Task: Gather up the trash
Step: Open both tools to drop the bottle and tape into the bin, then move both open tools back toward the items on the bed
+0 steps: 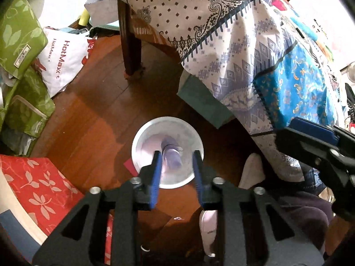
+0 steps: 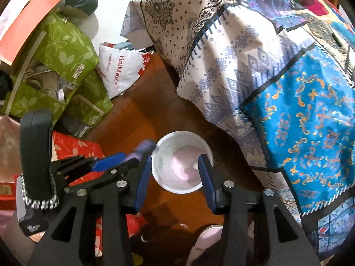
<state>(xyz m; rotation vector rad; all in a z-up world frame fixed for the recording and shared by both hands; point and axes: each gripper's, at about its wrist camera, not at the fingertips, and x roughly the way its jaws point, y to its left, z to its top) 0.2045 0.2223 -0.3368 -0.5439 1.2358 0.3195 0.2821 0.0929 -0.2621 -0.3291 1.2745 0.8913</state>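
Observation:
A white round bin [image 1: 144, 141] stands on the wooden floor below both grippers; it also shows in the right wrist view [image 2: 168, 155], with pale pink trash [image 2: 184, 166] inside. My left gripper [image 1: 176, 158] hangs over the bin with its jaws apart. A blurred purple piece of trash [image 1: 172, 157] sits between its fingers, over the bin mouth; in the right wrist view the purple trash [image 2: 143, 149] is at the left gripper's tips [image 2: 133, 158], beside the bin rim. I cannot tell whether it is still touched. My right gripper [image 2: 175, 161] is open and empty above the bin.
A table with a patterned cloth [image 1: 233, 44] overhangs on the right, its wooden leg [image 1: 131, 44] behind the bin. Green boxes [image 1: 20, 35], a white HotMax bag [image 1: 64, 59] and a red floral box [image 1: 37, 188] crowd the left. A slippered foot [image 1: 208, 228] stands near.

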